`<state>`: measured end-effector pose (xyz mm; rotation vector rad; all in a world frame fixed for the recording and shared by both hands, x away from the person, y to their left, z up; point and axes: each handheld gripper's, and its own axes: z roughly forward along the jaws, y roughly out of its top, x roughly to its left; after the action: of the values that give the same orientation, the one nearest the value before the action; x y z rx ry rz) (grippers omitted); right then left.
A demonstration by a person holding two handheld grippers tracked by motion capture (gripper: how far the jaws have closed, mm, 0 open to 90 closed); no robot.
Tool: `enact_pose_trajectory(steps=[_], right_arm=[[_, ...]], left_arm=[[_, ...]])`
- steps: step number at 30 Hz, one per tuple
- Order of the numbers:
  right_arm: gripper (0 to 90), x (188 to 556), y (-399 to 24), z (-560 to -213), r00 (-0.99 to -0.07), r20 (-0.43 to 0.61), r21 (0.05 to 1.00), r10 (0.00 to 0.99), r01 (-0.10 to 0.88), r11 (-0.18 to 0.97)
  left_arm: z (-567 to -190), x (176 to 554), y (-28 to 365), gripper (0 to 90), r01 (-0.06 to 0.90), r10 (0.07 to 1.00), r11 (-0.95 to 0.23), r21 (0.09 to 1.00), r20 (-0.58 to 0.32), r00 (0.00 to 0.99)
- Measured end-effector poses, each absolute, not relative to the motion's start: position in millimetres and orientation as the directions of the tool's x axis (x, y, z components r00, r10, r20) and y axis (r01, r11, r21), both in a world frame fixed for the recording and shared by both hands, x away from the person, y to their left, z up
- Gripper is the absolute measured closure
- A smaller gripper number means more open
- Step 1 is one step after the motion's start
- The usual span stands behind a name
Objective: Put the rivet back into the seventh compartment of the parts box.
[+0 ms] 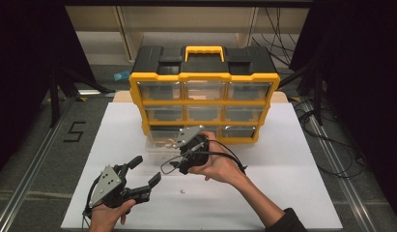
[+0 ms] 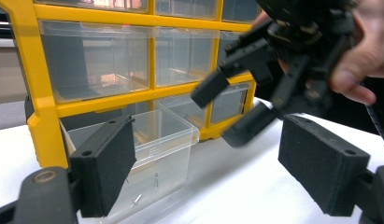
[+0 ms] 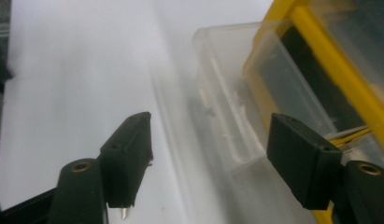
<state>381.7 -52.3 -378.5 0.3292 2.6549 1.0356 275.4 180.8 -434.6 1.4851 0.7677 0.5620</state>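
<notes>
on a white table [image 1: 292, 193] stands a yellow and black organiser [image 1: 204, 92] with three rows of clear drawers. its bottom-left drawer [image 1: 162, 142] is pulled out onto the table; it is see-through plastic, with a few small metal screws [image 2: 155, 179] lying on its floor. the right gripper [image 1: 174, 162] hovers just beside that drawer, jaws well apart, nothing between them. the left gripper [image 1: 145, 170] rests near the table's front edge, jaws spread wide, empty. a tiny loose screw [image 1: 182, 190] lies on the table between them.
</notes>
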Motion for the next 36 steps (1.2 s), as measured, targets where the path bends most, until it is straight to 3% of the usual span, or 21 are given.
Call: enact_pose_trajectory(steps=[26, 36], right_arm=[[27.2, 352, -49, -422, -0.979, -0.113, 0.562, 0.171, 0.079, 0.823], [33.8, 351, -43, -445, -0.986, -0.089, 0.477, 0.144, 0.084, 0.875]], left_arm=[[-434, 275, 181, 18.5, 0.123, 0.75, 0.037, 0.992, -0.109, 0.652], [-434, 275, 181, 18.5, 0.122, 0.75, 0.039, 0.992, -0.11, 0.652]])
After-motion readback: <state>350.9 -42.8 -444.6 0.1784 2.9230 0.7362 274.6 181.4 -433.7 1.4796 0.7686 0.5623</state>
